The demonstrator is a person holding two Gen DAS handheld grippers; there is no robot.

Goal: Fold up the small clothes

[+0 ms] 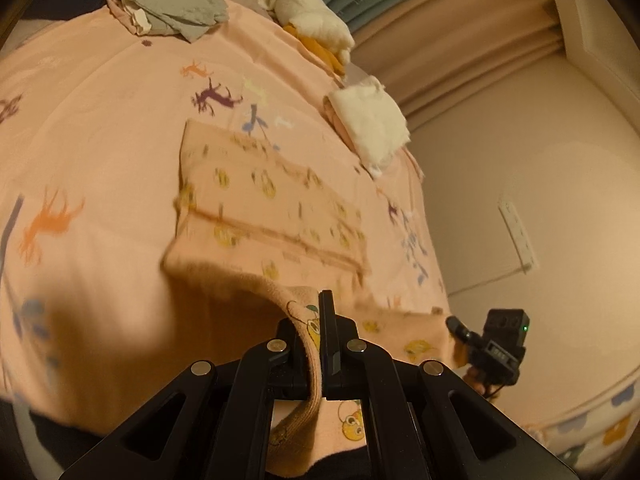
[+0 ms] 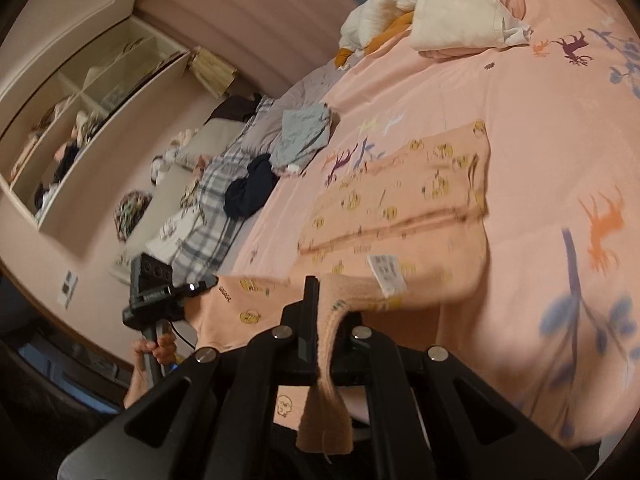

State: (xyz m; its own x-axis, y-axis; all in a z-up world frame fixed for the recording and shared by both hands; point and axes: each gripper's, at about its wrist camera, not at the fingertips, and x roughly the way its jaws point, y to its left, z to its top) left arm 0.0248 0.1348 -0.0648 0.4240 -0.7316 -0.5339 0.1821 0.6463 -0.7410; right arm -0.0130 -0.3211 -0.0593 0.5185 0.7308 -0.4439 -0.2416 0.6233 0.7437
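Note:
A small peach garment (image 1: 272,208) printed with yellow cartoon faces lies partly spread on the pink bed sheet (image 1: 100,128). Its near edge is lifted off the bed. My left gripper (image 1: 318,320) is shut on one corner of that edge, the cloth pinched between its fingers and hanging down behind them. My right gripper (image 2: 320,300) is shut on the other corner of the peach garment (image 2: 420,192), near its white care label (image 2: 386,272). The right gripper (image 1: 460,330) shows at the right in the left wrist view, the left gripper (image 2: 204,282) at the left in the right wrist view.
A grey-green crumpled garment (image 1: 176,4) and a cream and orange soft pile (image 1: 304,12) lie at the bed's far side. Folded white and pink clothes (image 1: 372,124) sit near the bed edge. A dark garment (image 2: 252,188), plaid bedding (image 2: 212,216) and shelves (image 2: 80,112) stand beyond.

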